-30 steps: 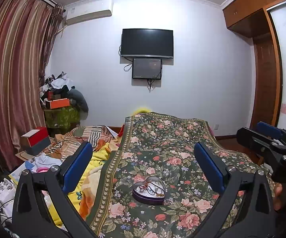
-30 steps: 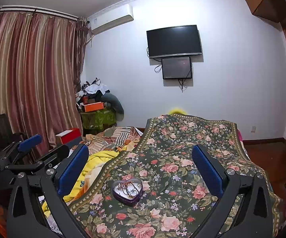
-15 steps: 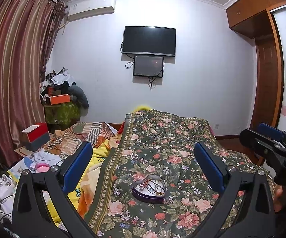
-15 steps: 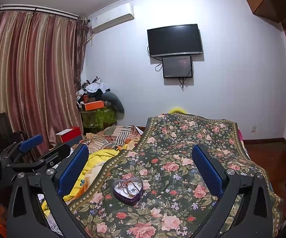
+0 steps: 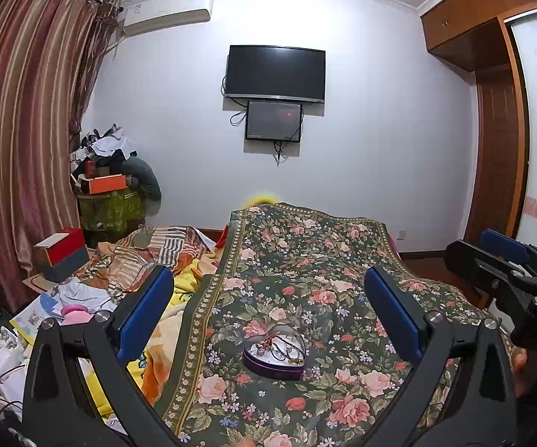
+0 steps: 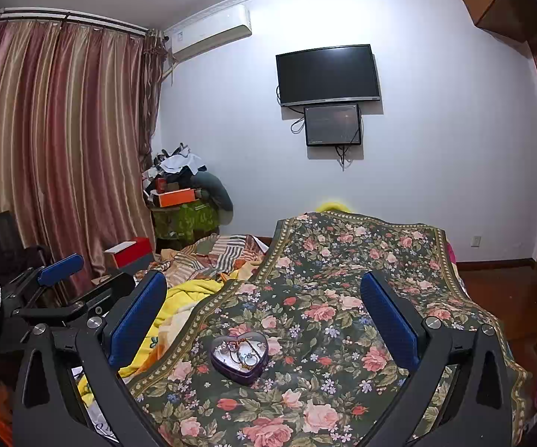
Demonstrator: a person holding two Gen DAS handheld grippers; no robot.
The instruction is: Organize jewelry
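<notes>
Right gripper spread wide above a heart-shaped tin — jewelry inside — on the floral bedspread

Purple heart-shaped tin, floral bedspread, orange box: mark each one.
Purple heart-shaped tin (image 5: 273, 357), left wrist view, on its front wall.
Dark floral bedspread (image 6: 343, 290), right wrist view, on bare cloth beyond the tin.
Orange box (image 5: 106, 183), left wrist view, on its long side.

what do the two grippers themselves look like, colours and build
Both match: the left gripper and right gripper have black angular plastic frames with triangular cut-outs and silver screw heads. Their fingers are flat, long and faced with blue pads. Seen from the left camera, the right gripper's black body carries white lettering, partly cut off. No cables show on either. At the left edge of the right view, a dark sleeve shows a silver chain.
</notes>
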